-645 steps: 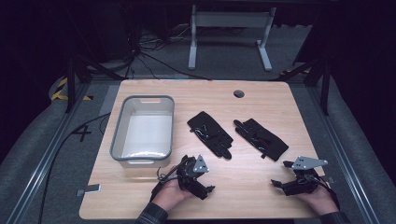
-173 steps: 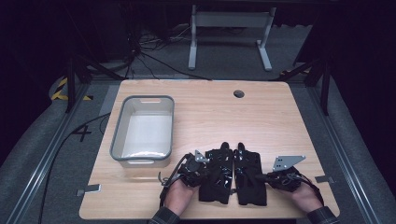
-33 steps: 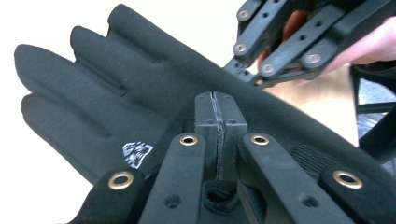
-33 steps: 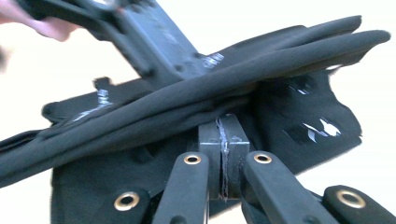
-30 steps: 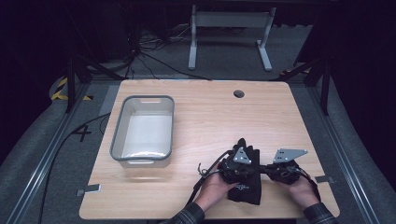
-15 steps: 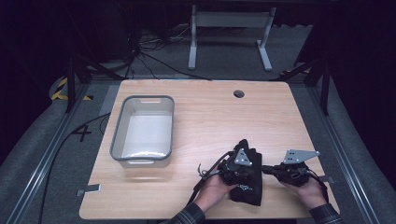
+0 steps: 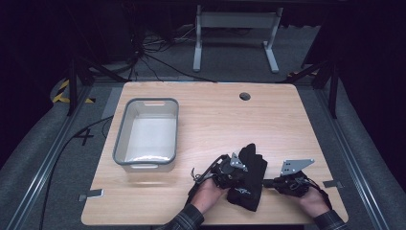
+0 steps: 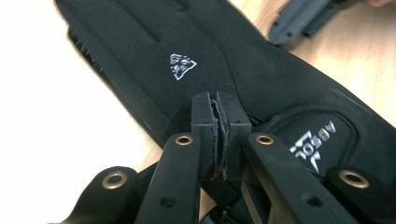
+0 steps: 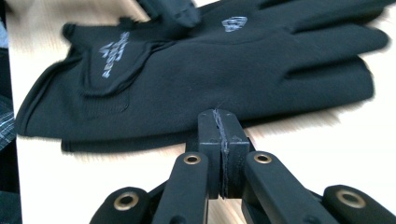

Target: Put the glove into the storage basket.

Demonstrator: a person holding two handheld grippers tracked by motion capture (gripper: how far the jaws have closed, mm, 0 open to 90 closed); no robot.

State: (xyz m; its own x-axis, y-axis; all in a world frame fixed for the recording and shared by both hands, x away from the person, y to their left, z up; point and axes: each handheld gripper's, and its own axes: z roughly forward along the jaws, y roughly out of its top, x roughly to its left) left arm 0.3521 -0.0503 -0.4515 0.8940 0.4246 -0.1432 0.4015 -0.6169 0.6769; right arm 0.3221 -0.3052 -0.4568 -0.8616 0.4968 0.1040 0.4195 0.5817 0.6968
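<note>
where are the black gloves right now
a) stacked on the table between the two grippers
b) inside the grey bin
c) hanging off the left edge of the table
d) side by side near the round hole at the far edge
a: the high view shows the black gloves piled on the wooden table, with the left gripper on one side and the right gripper on the other, apart from the grey bin.

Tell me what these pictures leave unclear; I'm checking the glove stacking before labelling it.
- High view: how many gloves are in the dark pile; black on black, partly under the left claw.
- Left gripper view: the glove's white lettering, cut short by a jaw.
- Left gripper view: whether the shut jaws pinch fabric.
- Right gripper view: the fingertips, blurred at the edge.
</note>
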